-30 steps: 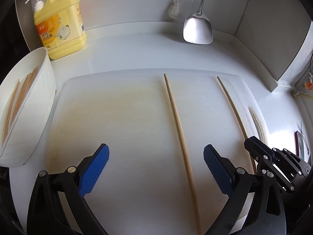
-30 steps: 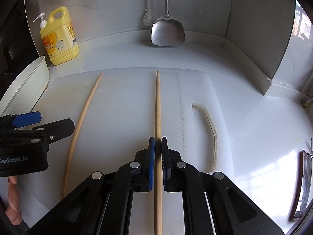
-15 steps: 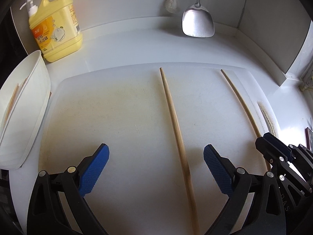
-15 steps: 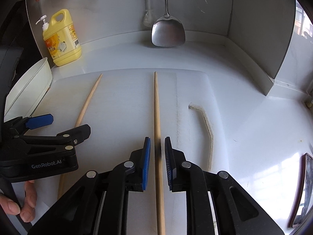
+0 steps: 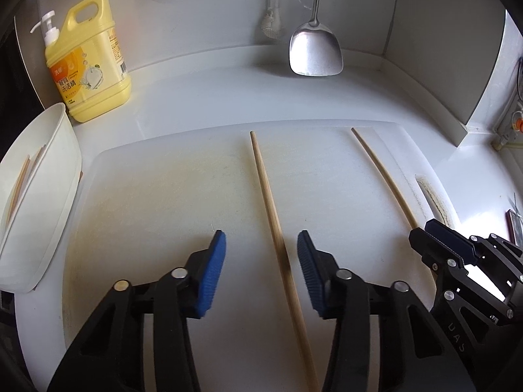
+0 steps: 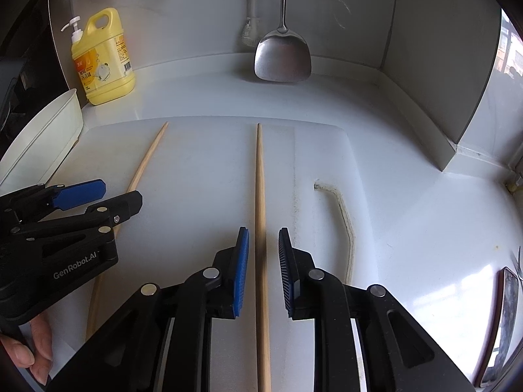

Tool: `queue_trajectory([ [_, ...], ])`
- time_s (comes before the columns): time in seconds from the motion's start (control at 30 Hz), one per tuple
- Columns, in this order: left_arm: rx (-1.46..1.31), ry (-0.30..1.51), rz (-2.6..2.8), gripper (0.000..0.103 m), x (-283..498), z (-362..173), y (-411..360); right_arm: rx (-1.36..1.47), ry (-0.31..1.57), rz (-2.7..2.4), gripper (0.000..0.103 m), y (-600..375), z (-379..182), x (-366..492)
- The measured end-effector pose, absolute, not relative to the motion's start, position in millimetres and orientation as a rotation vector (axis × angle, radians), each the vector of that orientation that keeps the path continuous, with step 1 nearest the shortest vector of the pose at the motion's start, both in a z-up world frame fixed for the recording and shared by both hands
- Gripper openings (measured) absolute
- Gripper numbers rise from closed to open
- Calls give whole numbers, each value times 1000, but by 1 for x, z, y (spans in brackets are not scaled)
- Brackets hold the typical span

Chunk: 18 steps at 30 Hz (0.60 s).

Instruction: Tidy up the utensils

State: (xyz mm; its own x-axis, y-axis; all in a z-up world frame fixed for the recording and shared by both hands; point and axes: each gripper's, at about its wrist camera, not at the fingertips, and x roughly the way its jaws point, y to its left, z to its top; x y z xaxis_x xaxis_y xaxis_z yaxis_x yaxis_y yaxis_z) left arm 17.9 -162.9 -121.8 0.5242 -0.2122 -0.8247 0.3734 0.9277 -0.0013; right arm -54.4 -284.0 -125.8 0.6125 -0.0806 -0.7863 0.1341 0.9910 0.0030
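Two wooden chopsticks lie lengthwise on a white cutting board (image 5: 163, 196). My left gripper (image 5: 260, 241) straddles the left chopstick (image 5: 264, 183). Its jaws are closing, with a gap on both sides of the stick, wider on the left. My right gripper (image 6: 263, 232) straddles the right chopstick (image 6: 259, 170). Its jaws are closing too, and the blue pads stand just off the wood. Each gripper shows in the other's view: the right gripper (image 5: 425, 232) over the right chopstick (image 5: 382, 176), the left gripper (image 6: 117, 192) over the left chopstick (image 6: 147, 160).
A white tub (image 5: 62, 150) at the board's left holds several chopsticks (image 5: 23, 176). A yellow detergent bottle (image 5: 88, 75) stands at the back left. A metal spatula (image 5: 315, 52) hangs on the back wall. A hand (image 6: 36, 349) holds the left gripper.
My left jaws have narrowed from wide open to close around the left chopstick. My right jaws, shut on the right chopstick a second ago, now stand slightly apart from it.
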Motion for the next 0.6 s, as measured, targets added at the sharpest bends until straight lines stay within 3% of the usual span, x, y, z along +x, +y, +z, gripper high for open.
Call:
queue_trajectory([
  [0.03,185,958,-362,23,18,-121,-163,61,903,-123,9,-282,-126,-54],
  [0.13,202,960,-387,10,17,-121,-167,57,904,-125,7,-280,-126,-54],
  [0.6,134,1047,-440,7,13,-97,-124,253,912,-92,6,-273,-101,-64],
])
